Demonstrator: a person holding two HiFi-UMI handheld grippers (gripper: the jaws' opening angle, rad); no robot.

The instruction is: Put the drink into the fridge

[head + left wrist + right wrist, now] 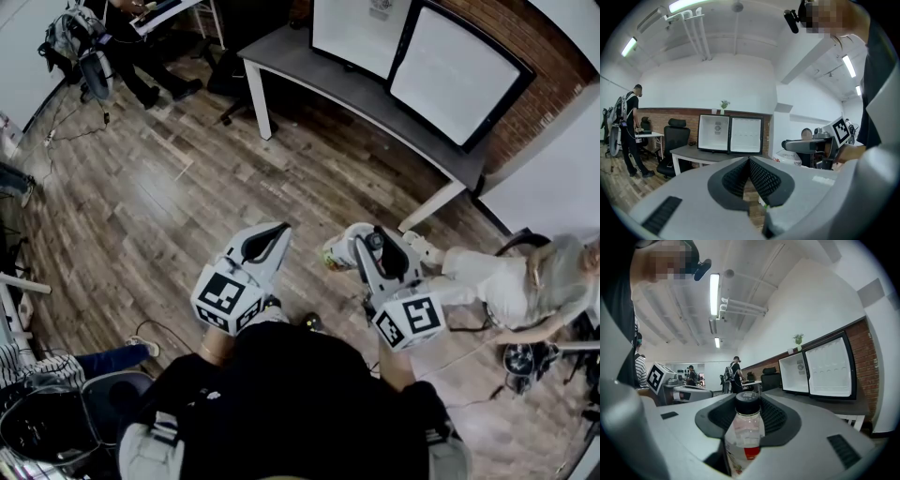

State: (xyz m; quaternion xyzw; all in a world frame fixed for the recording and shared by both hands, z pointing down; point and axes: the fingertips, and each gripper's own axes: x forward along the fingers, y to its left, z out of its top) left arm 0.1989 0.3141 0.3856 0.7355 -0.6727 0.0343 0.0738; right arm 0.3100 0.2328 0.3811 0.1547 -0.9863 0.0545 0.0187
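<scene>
My right gripper (367, 242) is shut on the drink bottle (746, 427), a clear bottle with a black cap and a red and white label. In the head view the bottle (339, 249) pokes out to the left of the jaws. My left gripper (277, 229) is shut with nothing in it, and its ribbed pads (761, 176) meet at the tip. Both grippers hang above the wooden floor, short of the grey table (309, 80). On that table stands the small fridge (361, 33) with its door (459, 75) swung open. The white inside of the fridge (797, 373) shows in the right gripper view.
A person in white (506, 286) sits low at the right, close to my right gripper. Another person with a backpack (629, 126) stands by a desk at the far left. A black office chair (675, 140) is beside the table. Cables (150, 328) lie on the floor.
</scene>
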